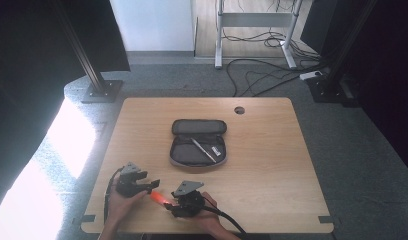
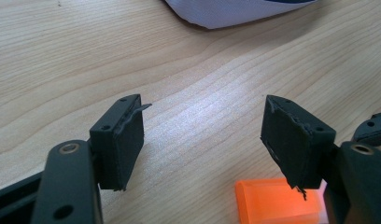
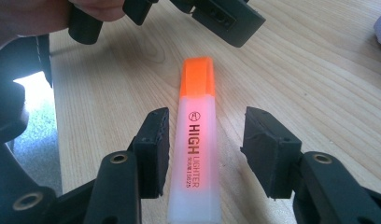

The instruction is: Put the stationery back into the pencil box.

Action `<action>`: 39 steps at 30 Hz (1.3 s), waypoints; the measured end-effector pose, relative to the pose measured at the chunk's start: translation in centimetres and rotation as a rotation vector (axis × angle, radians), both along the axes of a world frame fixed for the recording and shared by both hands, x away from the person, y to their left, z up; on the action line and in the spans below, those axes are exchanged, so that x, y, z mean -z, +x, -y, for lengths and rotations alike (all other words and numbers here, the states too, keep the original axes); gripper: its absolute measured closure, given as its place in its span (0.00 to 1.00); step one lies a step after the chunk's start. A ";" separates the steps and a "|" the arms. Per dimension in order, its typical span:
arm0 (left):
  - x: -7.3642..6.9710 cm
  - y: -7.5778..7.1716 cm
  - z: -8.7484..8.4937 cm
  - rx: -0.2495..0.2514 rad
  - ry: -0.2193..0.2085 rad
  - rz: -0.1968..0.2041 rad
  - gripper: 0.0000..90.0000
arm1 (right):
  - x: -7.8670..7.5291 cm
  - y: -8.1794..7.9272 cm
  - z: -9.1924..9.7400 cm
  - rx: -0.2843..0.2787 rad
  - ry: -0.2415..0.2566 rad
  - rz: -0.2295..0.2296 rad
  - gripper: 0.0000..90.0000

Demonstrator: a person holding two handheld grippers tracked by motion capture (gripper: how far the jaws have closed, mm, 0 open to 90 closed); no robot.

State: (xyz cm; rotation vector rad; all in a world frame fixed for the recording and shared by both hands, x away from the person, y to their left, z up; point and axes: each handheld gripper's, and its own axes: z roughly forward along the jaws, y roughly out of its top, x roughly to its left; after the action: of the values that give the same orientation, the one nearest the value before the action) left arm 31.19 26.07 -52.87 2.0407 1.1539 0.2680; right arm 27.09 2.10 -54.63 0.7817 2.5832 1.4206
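An orange highlighter is seen lying flat on the wooden table, near the front edge. It lies between the spread jaws of the right gripper; its side is right against one pad, and a gap is left at the other pad, so it is not pinched. The jaws of the left gripper are spread wide with nothing between them, just above the orange cap. Farther back, an open pencil case with a pen inside is seen.
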 end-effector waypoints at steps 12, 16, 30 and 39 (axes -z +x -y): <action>0.0 0.0 -0.1 -0.002 0.000 -0.001 0.34 | 0.5 -0.4 -0.7 -0.016 -0.052 0.013 0.58; 0.1 0.1 0.0 -0.001 0.004 -0.003 0.34 | 0.5 -0.5 -0.8 -0.017 -0.077 0.018 0.62; 0.1 0.0 0.0 0.000 0.001 -0.002 0.34 | 0.5 -0.8 -0.8 -0.018 -0.115 0.066 0.72; 0.1 0.1 0.0 -0.001 0.002 -0.003 0.34 | 0.4 -0.7 -0.8 -0.034 -0.125 0.059 0.73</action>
State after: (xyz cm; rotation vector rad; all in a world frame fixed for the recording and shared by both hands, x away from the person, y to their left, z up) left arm 31.25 26.08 -52.96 2.0424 1.1573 0.2666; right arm 26.38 2.89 -55.01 0.6723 2.6215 1.2563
